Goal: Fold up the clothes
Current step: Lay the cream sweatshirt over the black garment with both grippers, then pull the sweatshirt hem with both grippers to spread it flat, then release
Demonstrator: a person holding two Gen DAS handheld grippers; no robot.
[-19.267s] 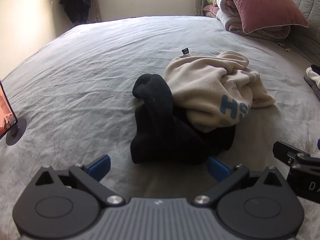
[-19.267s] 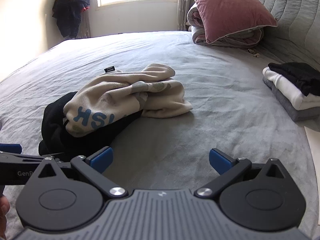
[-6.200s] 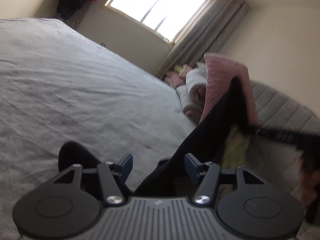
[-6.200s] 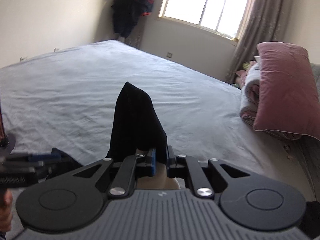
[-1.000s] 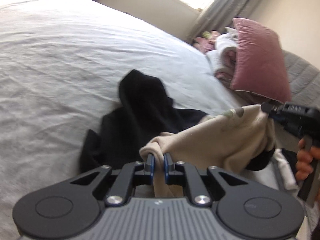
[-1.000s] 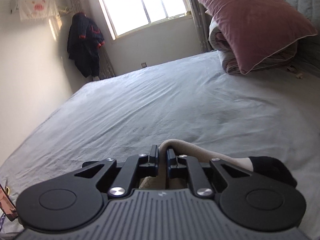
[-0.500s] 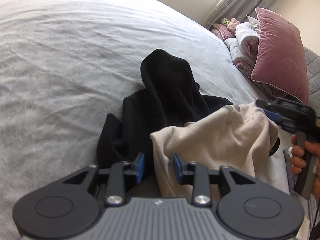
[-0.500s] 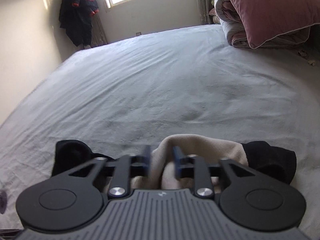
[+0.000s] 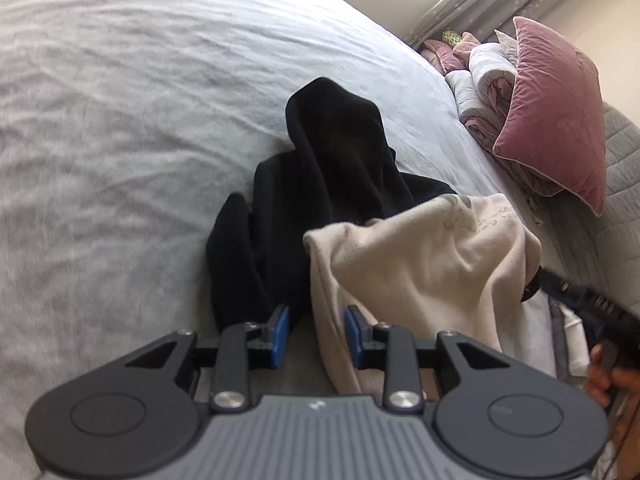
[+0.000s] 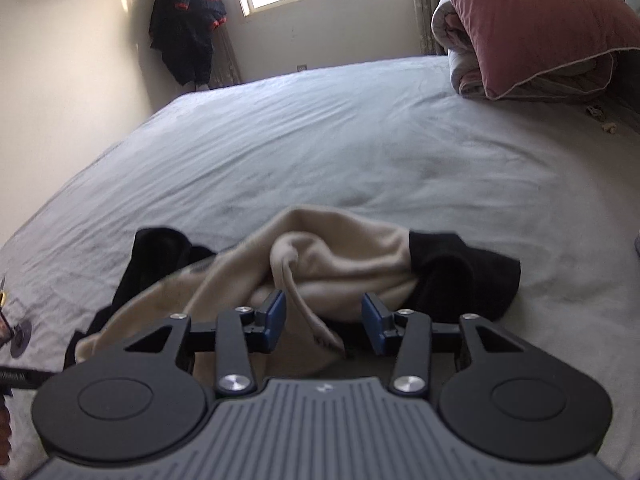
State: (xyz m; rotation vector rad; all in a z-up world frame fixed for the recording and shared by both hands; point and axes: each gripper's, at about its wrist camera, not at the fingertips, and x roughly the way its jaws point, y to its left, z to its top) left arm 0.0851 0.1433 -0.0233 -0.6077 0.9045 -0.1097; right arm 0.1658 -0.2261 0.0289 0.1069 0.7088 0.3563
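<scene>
both tongs gape partway, gripping nothing. the cream top (image 9: pixel 420 264) lies on the bed (image 9: pixel 120 120), its edge between the left tongs (image 9: pixel 316 336); a fold hangs between the right tongs (image 10: pixel 324 320). black garment (image 9: pixel 320 184) beyond.

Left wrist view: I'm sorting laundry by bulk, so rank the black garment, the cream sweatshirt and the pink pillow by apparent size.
1. Black garment and cream sweatshirt: alike; sweatshirt sits nearer.
2. Pink pillow: smallest, but farthest.
</scene>
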